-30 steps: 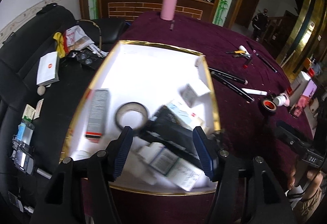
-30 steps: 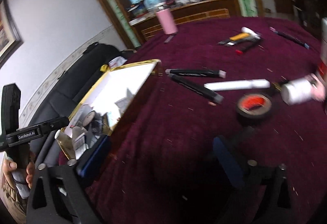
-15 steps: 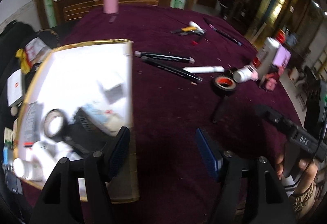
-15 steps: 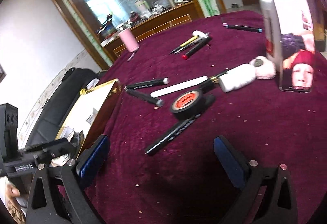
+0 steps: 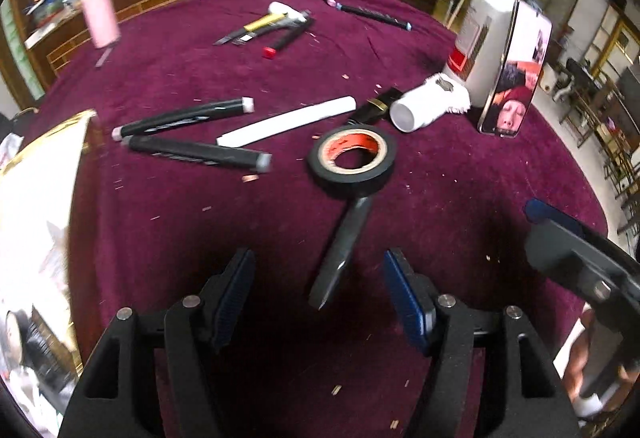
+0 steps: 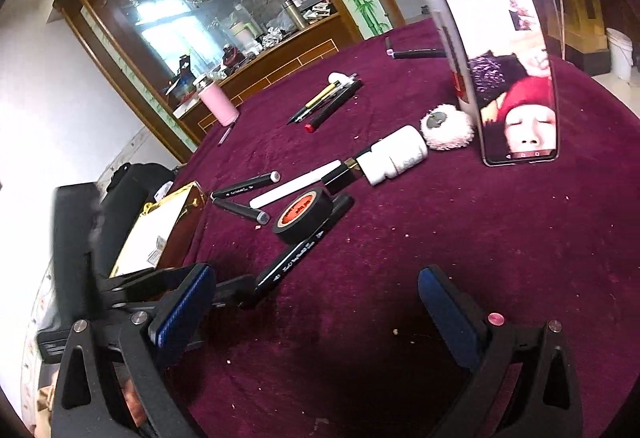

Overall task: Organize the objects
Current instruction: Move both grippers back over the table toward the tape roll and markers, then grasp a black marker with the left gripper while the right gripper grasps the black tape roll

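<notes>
The black marker point(image 5: 344, 250) lies on the counter point(image 5: 460, 198), one end under the tape roll point(image 5: 352, 158), long axis pointing toward the left hand-held gripper point(image 5: 316, 290), whose spread jaws are empty. The right hand-held gripper point(image 6: 316, 302), also spread and empty, sits farther off.

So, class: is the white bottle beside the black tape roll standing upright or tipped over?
Tipped over. The white bottle lies on its side on the cloth, base facing the left wrist camera, near the tape roll.

Dim room, window glare, fisheye edges, slight blur.
</notes>
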{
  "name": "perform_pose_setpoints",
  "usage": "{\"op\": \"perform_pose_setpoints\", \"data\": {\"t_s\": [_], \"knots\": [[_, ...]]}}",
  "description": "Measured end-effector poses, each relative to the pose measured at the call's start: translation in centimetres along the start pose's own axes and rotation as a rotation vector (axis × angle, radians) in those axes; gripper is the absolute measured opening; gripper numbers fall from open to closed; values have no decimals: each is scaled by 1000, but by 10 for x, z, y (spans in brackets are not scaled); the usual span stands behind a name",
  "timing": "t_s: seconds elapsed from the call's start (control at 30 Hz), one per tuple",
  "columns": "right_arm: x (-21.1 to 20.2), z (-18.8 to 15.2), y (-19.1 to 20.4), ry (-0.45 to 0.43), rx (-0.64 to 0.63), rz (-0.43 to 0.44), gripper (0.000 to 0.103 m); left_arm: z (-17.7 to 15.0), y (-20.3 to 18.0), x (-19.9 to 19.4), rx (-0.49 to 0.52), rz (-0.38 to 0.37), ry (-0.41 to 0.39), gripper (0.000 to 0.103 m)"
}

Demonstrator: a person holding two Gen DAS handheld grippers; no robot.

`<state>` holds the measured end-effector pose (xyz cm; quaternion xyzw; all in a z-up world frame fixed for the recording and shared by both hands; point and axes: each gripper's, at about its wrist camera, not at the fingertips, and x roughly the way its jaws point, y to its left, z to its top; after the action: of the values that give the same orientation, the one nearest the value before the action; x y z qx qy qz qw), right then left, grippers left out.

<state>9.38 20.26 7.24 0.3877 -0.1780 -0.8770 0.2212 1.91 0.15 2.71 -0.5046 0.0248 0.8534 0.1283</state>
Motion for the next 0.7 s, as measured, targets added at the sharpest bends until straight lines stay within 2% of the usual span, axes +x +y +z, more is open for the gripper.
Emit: {"op": "perform_pose_setpoints", "data": {"t_s": [0.17,0.27,0.33,0.4,0.43,0.57,0.7], "knots": [[-4,2,-9,-4,21,0,103,7,-15,30,39,3,53,56],[-3,2,-12,-2,26,-2,103,11,-20,33,52,20,35,55],[-2,2,-13,3,29,-3,103,13,-22,35,55,40,31,49],[-1,3,-14,5,31,-7,103,13,-22,35,58,67,19,32],[-1,3,-15,5,34,-9,103,13,-21,34,56,67,16,28],[-1,5,-14,7,35,-13,103,2,-15,27,58,65,17,19],[0,7,-12,5,25,-14,103,-21,-2,12,18,47,39,16]]}}
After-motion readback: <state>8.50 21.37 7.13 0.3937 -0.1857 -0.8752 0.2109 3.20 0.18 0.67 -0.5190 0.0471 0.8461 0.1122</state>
